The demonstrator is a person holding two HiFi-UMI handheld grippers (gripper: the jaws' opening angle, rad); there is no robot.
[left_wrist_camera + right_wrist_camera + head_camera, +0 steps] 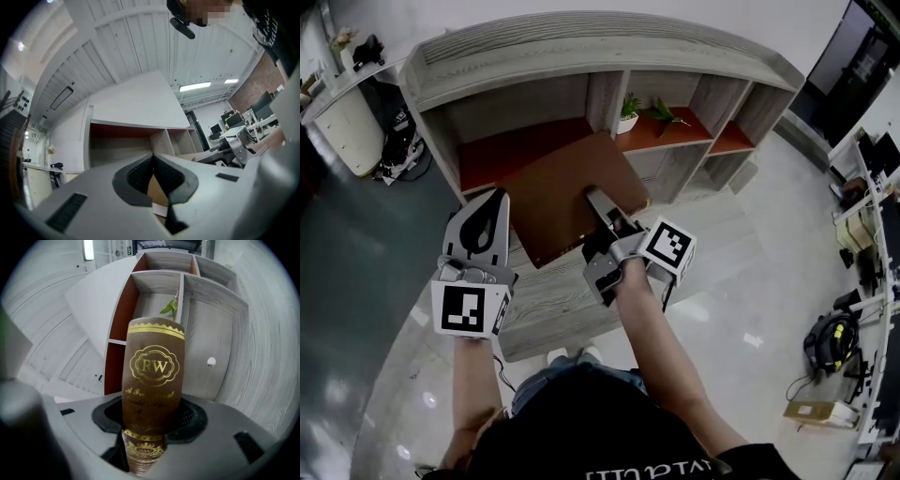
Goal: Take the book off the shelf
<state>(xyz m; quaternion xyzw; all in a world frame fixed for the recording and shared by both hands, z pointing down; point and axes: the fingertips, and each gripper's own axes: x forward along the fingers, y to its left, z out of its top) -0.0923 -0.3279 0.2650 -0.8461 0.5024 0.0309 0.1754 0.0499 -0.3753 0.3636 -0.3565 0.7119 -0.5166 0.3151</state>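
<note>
A brown book (562, 192) with a gold "RW" emblem hangs in front of the curved grey shelf (581, 47), outside its red-backed left compartment. My right gripper (602, 208) is shut on the book's near edge. In the right gripper view the book's spine (154, 376) stands upright between the pads of that gripper (152, 418), and the shelf (206, 333) lies beyond. My left gripper (487, 211) hovers just left of the book, shut. In the left gripper view its tips (152, 161) meet with nothing held between them.
A small potted plant (627, 112) and loose greenery sit in the shelf's middle compartments. A low grey wooden ledge (572, 300) runs under both grippers. Desks with equipment (867, 187), a yellow-black device (830, 337) and a cardboard box (816, 411) stand at the right.
</note>
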